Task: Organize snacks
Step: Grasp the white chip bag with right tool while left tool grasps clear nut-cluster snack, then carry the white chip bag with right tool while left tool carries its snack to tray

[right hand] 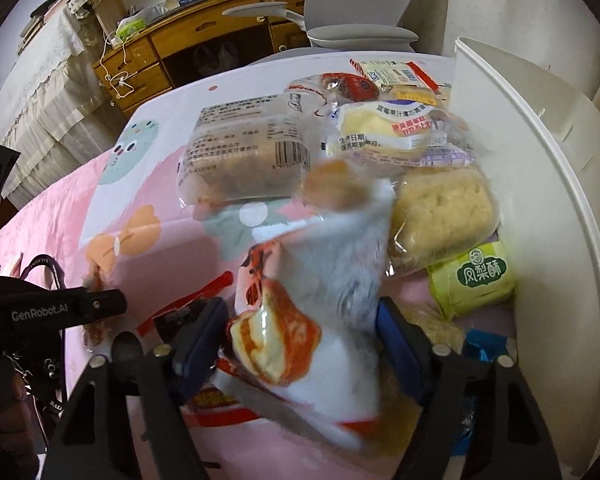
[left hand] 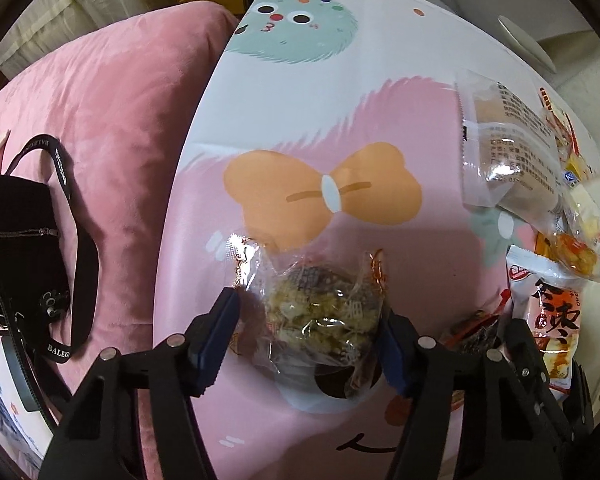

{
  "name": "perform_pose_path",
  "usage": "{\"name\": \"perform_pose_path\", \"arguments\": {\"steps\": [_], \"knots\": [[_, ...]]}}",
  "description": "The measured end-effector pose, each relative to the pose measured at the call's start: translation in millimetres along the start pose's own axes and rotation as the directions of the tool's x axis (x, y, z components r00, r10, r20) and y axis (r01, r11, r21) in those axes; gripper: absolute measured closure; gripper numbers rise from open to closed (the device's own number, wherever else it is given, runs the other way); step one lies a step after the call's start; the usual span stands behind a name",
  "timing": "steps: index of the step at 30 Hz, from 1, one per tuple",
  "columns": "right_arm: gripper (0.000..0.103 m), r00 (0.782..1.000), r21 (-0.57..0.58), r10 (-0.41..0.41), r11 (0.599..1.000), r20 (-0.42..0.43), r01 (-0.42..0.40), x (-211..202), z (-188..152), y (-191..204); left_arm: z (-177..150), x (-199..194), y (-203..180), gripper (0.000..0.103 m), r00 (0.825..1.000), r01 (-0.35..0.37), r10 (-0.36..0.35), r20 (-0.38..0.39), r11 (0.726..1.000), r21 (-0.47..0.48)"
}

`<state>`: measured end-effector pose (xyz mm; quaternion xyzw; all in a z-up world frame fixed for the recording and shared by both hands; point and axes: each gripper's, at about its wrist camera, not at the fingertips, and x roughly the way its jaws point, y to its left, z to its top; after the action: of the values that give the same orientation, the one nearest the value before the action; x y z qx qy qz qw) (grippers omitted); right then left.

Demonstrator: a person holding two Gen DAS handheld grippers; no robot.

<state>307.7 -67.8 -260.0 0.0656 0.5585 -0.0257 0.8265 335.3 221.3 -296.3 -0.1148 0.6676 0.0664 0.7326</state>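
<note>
I see a pink and white cloth (left hand: 380, 120) printed with a mint-green fuzzy creature with coloured dots, upper centre of the left wrist view, and an orange bow mid-frame. Left of it lies a plain pink cushion (left hand: 112, 120) with a black bag (left hand: 20, 240) lettered in white. My gripper pads (left hand: 216, 336) are dark blue on black arms. In the right wrist view, a white packet (right hand: 320, 300) with orange-red print fills the centre; a lime-green packet (right hand: 476, 280) sits at right by a cream-white bin wall (right hand: 560, 200).
</note>
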Motion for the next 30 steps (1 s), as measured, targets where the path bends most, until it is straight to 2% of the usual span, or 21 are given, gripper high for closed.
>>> {"name": "perform_pose_path", "arguments": {"steps": [2,6,11,13,21,30], "knots": [[0.03,1.0,0.004,0.007,1.0,0.003,-0.007,1,1,-1,-1,-1,-1,0.041,1.0,-0.003,0.003,-0.002,1.0,-0.011],[0.037,1.0,0.017,0.007,1.0,0.003,-0.007,0,2,-3,-3,-5,-10,0.056,1.0,-0.023,0.022,0.018,1.0,0.022],[0.045,1.0,0.035,0.031,0.999,-0.005,-0.031,-4,3,-8,-4,-9,-10,0.06,0.999,-0.018,0.017,0.033,0.999,0.028],[0.048,0.999,0.041,0.032,0.999,-0.007,-0.032,-7,3,-9,-6,-13,-11,0.061,0.999,-0.02,0.019,0.034,0.999,0.03],[0.05,0.999,0.045,0.033,0.998,0.038,-0.035,-34,0,-6,-15,-34,-3,0.061,0.999,-0.018,0.015,0.05,0.998,0.06],[0.05,0.997,0.117,0.034,0.992,0.062,-0.041,-76,-19,-4,-47,-82,9,0.061,0.995,0.035,-0.047,0.087,0.99,0.139]]}}
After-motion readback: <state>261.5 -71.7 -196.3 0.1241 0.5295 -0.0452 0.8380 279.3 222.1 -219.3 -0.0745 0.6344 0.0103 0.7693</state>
